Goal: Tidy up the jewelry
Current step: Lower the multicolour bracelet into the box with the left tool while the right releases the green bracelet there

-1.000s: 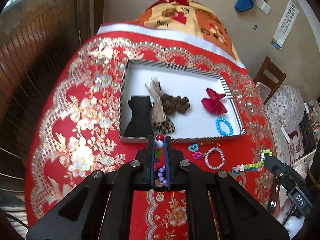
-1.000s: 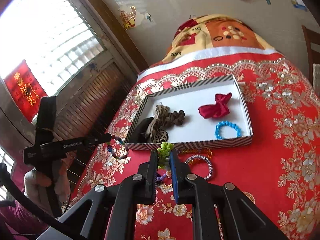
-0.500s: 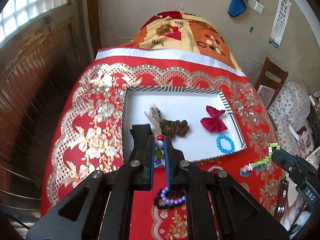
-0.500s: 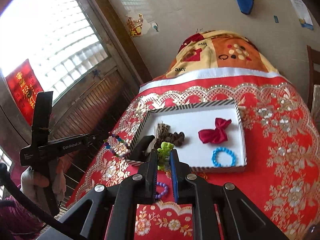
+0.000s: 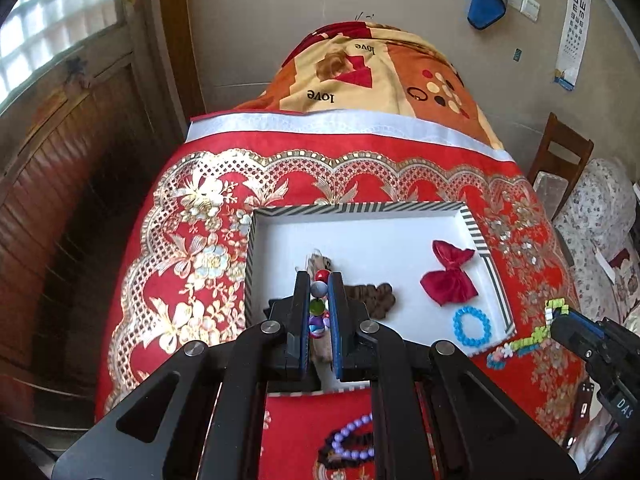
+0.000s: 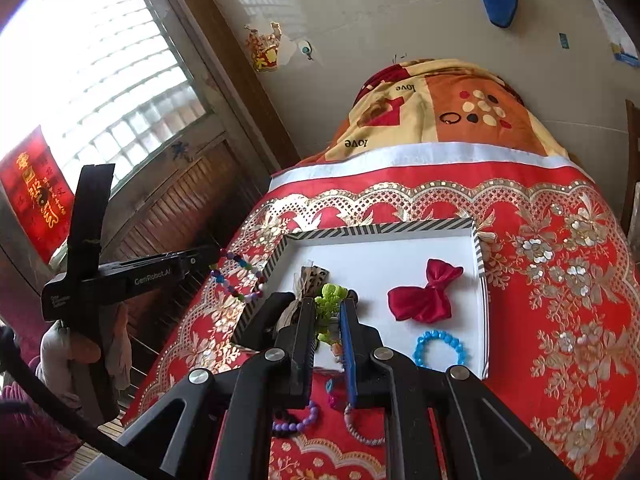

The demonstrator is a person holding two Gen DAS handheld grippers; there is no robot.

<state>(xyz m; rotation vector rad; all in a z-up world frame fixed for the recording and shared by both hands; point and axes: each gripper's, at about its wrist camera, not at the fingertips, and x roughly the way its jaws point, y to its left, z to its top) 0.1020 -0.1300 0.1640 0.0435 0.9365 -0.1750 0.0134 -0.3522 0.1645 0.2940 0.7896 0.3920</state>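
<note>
Jewelry is split between your two tools and the counter. Your left tool (image 5: 319, 300) has its jaws drawn narrow around a multicoloured bead bracelet (image 6: 236, 276): red, grey and green beads sit pinched between its fingers in the left wrist view, and in the right wrist view the loop dangles from its tip above the red tablecloth (image 5: 180, 240), just outside the left wall of the striped box (image 5: 360, 208). Your right tool (image 6: 328, 312) is likewise closed narrow, gripping a green bead bracelet (image 5: 528, 338) whose free end, with pink and blue pieces, hangs off to the side over the cloth near the box's right front corner.

Inside the white box lie a red bow (image 5: 450, 274) toward the right, a blue bead bracelet (image 5: 472, 326) in front of it near the front right corner, and a brown hair tie (image 5: 372, 294) near the middle. A leopard-print bow (image 6: 310, 276) and a dark item beside it sit at the left front, mostly hidden behind your tools, so you cannot tell their exact placement.

On the cloth in front of the box a purple bead bracelet (image 5: 352, 438) rests touching a darker beaded ring, with a silvery bracelet (image 6: 360, 428) just beside them to the right. Your gloved hand (image 6: 76, 356) holds the left tool's handle at the left edge of the right wrist view.
</note>
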